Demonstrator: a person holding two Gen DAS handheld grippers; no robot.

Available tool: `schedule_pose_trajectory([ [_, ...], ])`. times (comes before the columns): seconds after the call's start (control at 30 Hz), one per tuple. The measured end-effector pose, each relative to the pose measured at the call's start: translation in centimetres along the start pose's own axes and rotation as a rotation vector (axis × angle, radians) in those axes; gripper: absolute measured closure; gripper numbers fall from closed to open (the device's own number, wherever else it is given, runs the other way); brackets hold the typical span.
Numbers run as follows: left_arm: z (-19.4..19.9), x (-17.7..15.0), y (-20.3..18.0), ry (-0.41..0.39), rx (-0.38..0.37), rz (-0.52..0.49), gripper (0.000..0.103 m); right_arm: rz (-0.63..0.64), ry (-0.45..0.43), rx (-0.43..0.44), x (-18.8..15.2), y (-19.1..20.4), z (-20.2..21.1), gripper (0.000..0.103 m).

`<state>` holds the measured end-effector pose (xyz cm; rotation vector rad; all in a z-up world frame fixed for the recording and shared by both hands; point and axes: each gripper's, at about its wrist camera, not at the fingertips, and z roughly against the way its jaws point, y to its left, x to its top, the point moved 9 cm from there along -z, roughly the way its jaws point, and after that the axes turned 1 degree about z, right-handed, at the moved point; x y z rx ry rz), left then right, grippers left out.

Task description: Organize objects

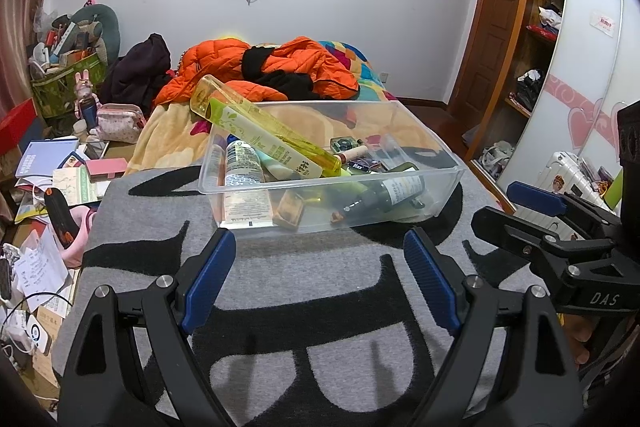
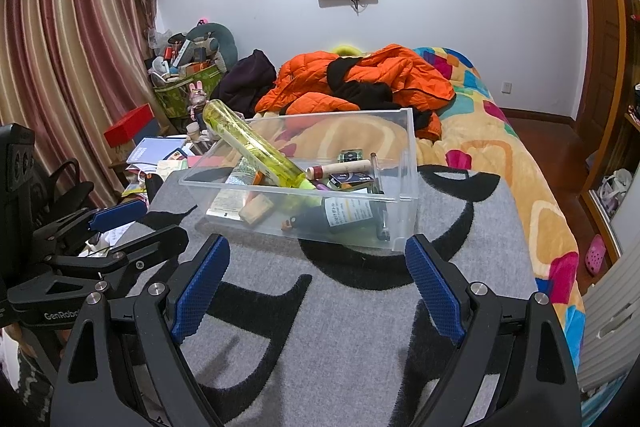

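Left wrist view: the left gripper (image 1: 320,279) hangs with jaws spread wide and empty over a grey patterned blanket (image 1: 300,307) on the bed. Ahead of the jaws, a clear plastic bin (image 1: 440,163) holds a jumble. From left: a tall yellow bottle (image 1: 260,131) leaning out over the rim, a white tube (image 1: 240,163), a dark green bottle (image 1: 384,193). To the right, the right gripper (image 2: 318,285) also gapes empty. Whether the bin awaits sorting or is already filled is unclear. Cluttered papers (image 1: 40,267) lie left; an orange jacket (image 1: 304,67) lies beyond.
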<state>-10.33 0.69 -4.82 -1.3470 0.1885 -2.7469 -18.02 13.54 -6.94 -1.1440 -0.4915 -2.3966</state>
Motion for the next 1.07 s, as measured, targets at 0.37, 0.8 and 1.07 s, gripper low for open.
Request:
schedule_pose_trajectory([
  [0.37,-0.02,0.13,0.3,0.006,-0.005,0.018,0.016,-0.002,0.0,0.001,-0.09,-0.1,-0.04,0.015],
  [0.8,0.09,0.05,0.31,0.011,-0.02,0.038,0.01,-0.004,0.0,0.003,-0.2,-0.09,-0.04,0.015],
  [1.07,0.34,0.18,0.31,0.007,-0.01,0.025,0.007,-0.006,0.0,0.002,-0.22,-0.04,-0.08,0.015],
])
